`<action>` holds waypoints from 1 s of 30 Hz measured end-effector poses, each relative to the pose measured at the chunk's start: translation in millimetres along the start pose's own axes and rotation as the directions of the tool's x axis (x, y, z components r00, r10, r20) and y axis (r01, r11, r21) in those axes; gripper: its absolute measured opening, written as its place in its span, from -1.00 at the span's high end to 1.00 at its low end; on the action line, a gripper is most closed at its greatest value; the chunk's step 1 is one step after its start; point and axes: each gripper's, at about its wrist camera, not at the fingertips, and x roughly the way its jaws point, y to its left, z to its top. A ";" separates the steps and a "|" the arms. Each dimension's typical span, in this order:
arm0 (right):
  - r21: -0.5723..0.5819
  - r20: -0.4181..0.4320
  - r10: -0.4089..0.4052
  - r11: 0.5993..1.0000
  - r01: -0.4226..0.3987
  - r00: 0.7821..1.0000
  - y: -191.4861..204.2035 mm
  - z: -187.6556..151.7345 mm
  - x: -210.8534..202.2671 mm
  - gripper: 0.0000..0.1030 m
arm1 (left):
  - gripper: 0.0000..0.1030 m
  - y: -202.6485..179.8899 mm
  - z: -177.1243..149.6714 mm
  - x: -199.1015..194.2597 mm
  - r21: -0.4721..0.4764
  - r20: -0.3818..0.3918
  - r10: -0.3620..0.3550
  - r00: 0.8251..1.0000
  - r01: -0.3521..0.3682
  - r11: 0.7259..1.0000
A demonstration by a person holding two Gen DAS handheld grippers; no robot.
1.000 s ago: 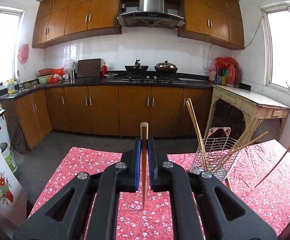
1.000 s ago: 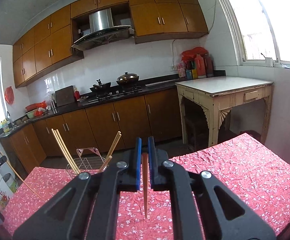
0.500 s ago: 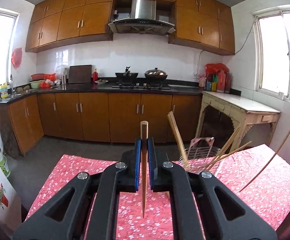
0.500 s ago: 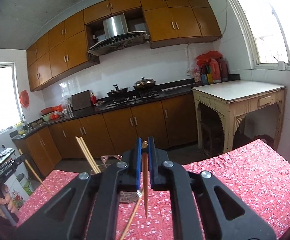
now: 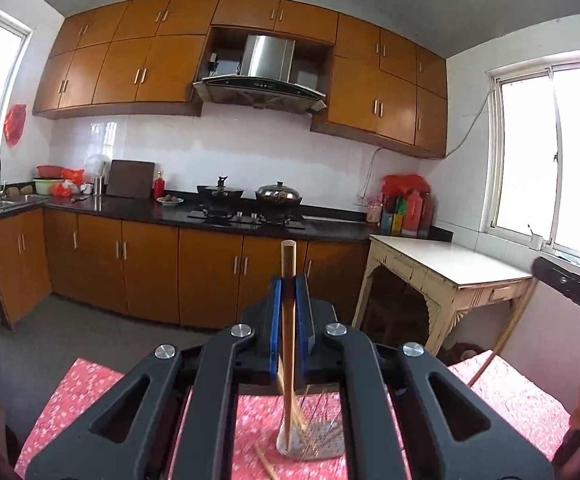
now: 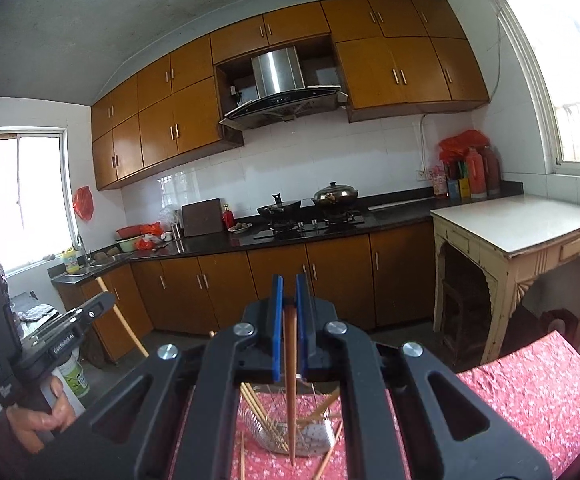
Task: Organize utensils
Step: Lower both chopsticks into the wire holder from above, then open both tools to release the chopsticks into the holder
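My left gripper (image 5: 289, 292) is shut on a wooden chopstick (image 5: 288, 332) held upright; its lower tip hangs over the wire utensil basket (image 5: 314, 442) on the red floral tablecloth (image 5: 90, 392). My right gripper (image 6: 289, 292) is shut on a darker wooden chopstick (image 6: 290, 380), tip pointing down into the same wire basket (image 6: 278, 432), which holds several chopsticks (image 6: 258, 412). The left gripper body (image 6: 42, 344) with its chopstick shows at the left of the right wrist view. The right gripper body (image 5: 570, 284) shows at the right edge of the left wrist view.
Loose chopsticks (image 6: 243, 456) lie on the cloth beside the basket. A cream side table (image 6: 522, 236) stands at the right beyond the table. Kitchen cabinets and counter (image 5: 210, 220) with stove and pots run along the far wall. A window (image 5: 562, 152) is at right.
Both grippers have moved in over the wire basket, which now sits directly below the fingers in both views. Each still holds its chopstick.
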 end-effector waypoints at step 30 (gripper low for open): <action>-0.002 -0.145 -0.108 0.994 0.109 0.984 -17.7 -43.9 155.2 0.80 | 0.79 -13.0 -35.1 122.3 -0.042 -0.141 0.043 0.989 -0.049 0.998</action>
